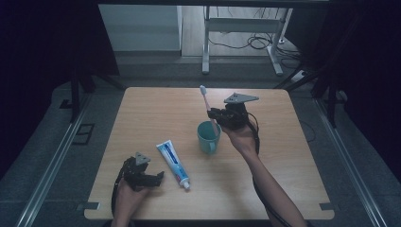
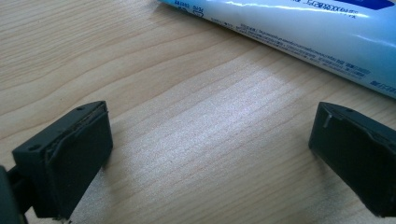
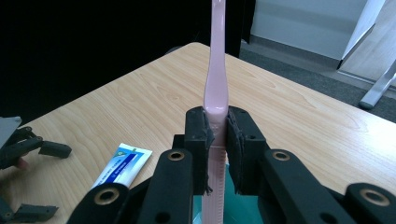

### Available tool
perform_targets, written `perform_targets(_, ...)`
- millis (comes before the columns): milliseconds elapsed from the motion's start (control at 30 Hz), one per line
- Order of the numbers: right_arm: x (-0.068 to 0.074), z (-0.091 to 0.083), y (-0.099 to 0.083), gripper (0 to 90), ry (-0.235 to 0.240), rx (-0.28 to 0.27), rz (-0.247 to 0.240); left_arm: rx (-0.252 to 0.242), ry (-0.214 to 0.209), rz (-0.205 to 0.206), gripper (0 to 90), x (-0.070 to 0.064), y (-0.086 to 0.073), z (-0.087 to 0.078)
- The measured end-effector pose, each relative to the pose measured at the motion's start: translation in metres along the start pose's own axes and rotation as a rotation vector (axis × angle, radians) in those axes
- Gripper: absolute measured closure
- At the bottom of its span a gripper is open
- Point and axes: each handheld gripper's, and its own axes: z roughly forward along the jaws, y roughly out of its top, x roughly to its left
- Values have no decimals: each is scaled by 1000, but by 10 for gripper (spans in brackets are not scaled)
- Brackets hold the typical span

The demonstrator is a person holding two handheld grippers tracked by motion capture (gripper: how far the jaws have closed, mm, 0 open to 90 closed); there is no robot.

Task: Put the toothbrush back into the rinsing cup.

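Pink toothbrush [image 3: 217,70] in right hand-held gripper [image 3: 219,135], upright over teal cup [image 1: 208,136].

A table [image 1: 156,101] carries three things near its middle. A cup [image 1: 208,136] stands just right of centre. A toothbrush [image 1: 206,105] rises upright, slightly tilted, with its lower end in the cup and its head above and behind it. The right gripper [image 1: 218,116] sits just right of the cup, above its rim, clamped on the toothbrush handle. A tube [image 1: 173,163] lies flat on the table left of the cup, near it but apart, with its cap end toward the front edge. The left gripper [image 1: 152,180] rests at the front left, just left of the tube's cap end, jaws spread apart over bare table, not touching the tube.
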Motion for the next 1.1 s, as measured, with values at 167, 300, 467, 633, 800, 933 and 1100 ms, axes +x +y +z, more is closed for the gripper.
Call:
perform_targets(167,2,11,-7,791,-4,13,-5,0,0,0,0,0,0,0)
perform_targets(300,1,16,-14,791,-7,23,-3,-1,-1,-1,0,0,0,0)
perform_targets(467,1,23,-23,791,-9,32,-3,0,-1,0,0,0,0,0)
perform_targets(633,-1,28,-32,791,-15,45,-2,-1,-1,0,0,0,0,0)
perform_targets(800,-3,32,-40,791,-19,60,8,-1,-1,0,0,0,0,0)
perform_targets(933,-4,35,-47,791,-20,76,15,0,-1,0,0,0,0,0)
perform_targets(1100,-3,39,-53,791,-17,95,22,-1,-1,0,0,0,0,0)
